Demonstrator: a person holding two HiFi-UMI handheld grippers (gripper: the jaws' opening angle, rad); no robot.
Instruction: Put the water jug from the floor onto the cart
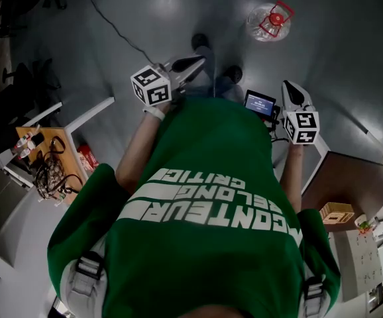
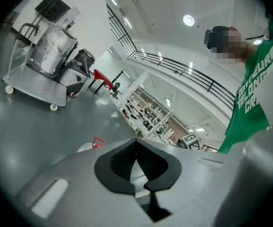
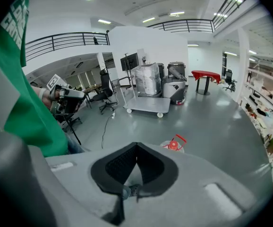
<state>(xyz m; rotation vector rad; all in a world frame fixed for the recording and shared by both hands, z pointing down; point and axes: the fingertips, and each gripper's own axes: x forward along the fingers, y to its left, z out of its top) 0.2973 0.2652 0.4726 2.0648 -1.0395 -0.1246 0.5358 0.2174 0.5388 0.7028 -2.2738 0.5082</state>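
Note:
The water jug (image 1: 269, 21) is clear with a red cap and handle and lies on the grey floor, ahead and to the right of the person's feet. It shows small beyond the left gripper (image 2: 136, 141) as jug (image 2: 90, 145), and just past the right gripper (image 3: 136, 145) as jug (image 3: 173, 144). The flat grey cart (image 3: 148, 105) on castors carries a plastic-wrapped machine and stands far off; in the left gripper view the cart (image 2: 32, 86) is at upper left. Both the left gripper (image 1: 200, 61) and the right gripper (image 1: 288, 86) hang at waist height, shut and empty, well short of the jug.
A black cable (image 1: 118, 28) runs across the floor. A desk with tangled wires (image 1: 46, 158) stands at the left, a brown table (image 1: 350, 177) with a small wooden box (image 1: 337, 212) at the right. An office chair (image 3: 103, 96) and a red table (image 3: 206, 74) stand near the cart.

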